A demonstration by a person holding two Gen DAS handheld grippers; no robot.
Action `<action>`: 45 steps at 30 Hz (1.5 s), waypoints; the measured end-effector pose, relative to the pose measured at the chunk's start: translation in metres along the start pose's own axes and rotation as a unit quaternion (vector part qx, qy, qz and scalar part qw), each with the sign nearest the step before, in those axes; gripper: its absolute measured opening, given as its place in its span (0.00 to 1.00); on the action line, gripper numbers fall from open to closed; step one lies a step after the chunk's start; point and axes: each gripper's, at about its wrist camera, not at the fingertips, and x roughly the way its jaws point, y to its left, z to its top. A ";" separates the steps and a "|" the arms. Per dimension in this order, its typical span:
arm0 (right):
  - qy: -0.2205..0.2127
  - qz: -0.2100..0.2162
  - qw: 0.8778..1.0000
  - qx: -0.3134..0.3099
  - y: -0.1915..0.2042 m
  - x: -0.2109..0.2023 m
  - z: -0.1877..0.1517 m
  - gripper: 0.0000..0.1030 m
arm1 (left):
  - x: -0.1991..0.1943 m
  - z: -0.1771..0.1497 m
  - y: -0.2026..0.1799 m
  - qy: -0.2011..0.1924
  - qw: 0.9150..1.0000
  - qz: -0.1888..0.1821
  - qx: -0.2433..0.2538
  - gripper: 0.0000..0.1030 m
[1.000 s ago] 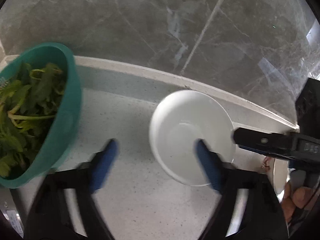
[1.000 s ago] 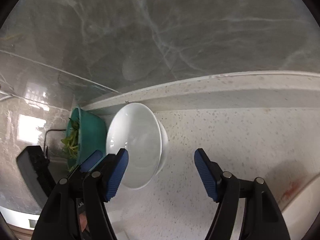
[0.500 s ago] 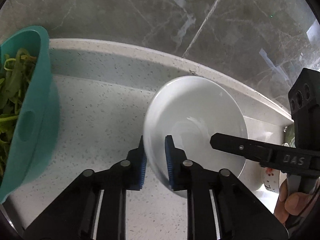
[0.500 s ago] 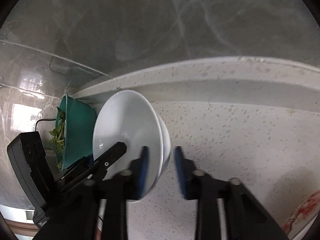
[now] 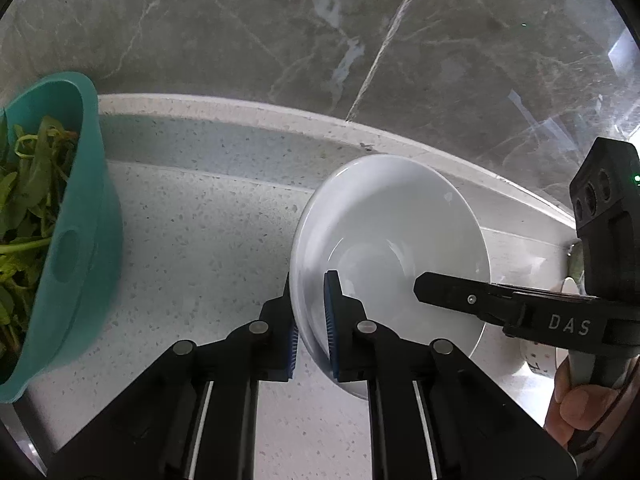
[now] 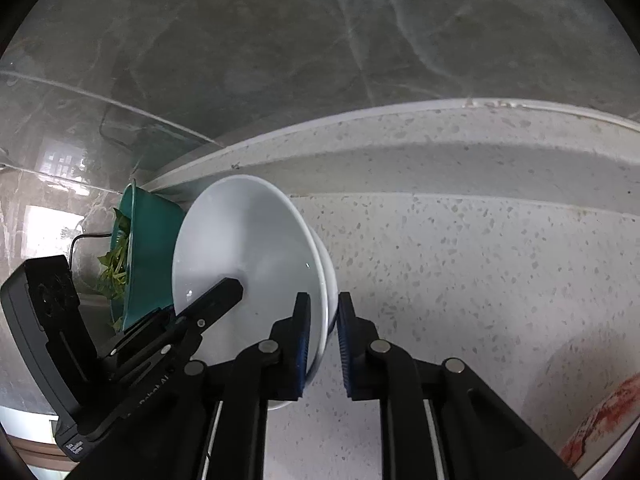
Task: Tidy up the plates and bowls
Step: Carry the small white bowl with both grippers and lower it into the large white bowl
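A white bowl (image 5: 400,240) sits nested in a second white bowl on the speckled counter, near the back ledge. My left gripper (image 5: 312,320) is closing tight on the bowl's left rim, one blue pad inside and one outside. My right gripper (image 6: 322,328) is closing on the opposite rim of the bowl stack (image 6: 248,248), its pads pressing on both rims. One finger of the right gripper (image 5: 452,294) reaches over the bowl in the left wrist view. The left gripper's finger (image 6: 216,304) shows inside the bowl in the right wrist view.
A teal colander (image 5: 80,240) full of green leaves stands left of the bowls, close to them (image 6: 148,256). A white printed cup (image 5: 536,360) and a hand (image 5: 576,404) are at the right. A red-stained white dish (image 6: 600,412) lies at the near right. A marble wall rises behind the ledge.
Both grippers came down onto the bowl and went from wide open to shut on its opposite rims. The bowl now looks nearer and larger in both views.
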 end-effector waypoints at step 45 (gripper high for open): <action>0.013 0.065 0.998 -0.016 -0.125 -0.241 -0.264 0.19 | -0.155 -0.296 -0.284 0.050 0.994 -0.096 0.033 0.10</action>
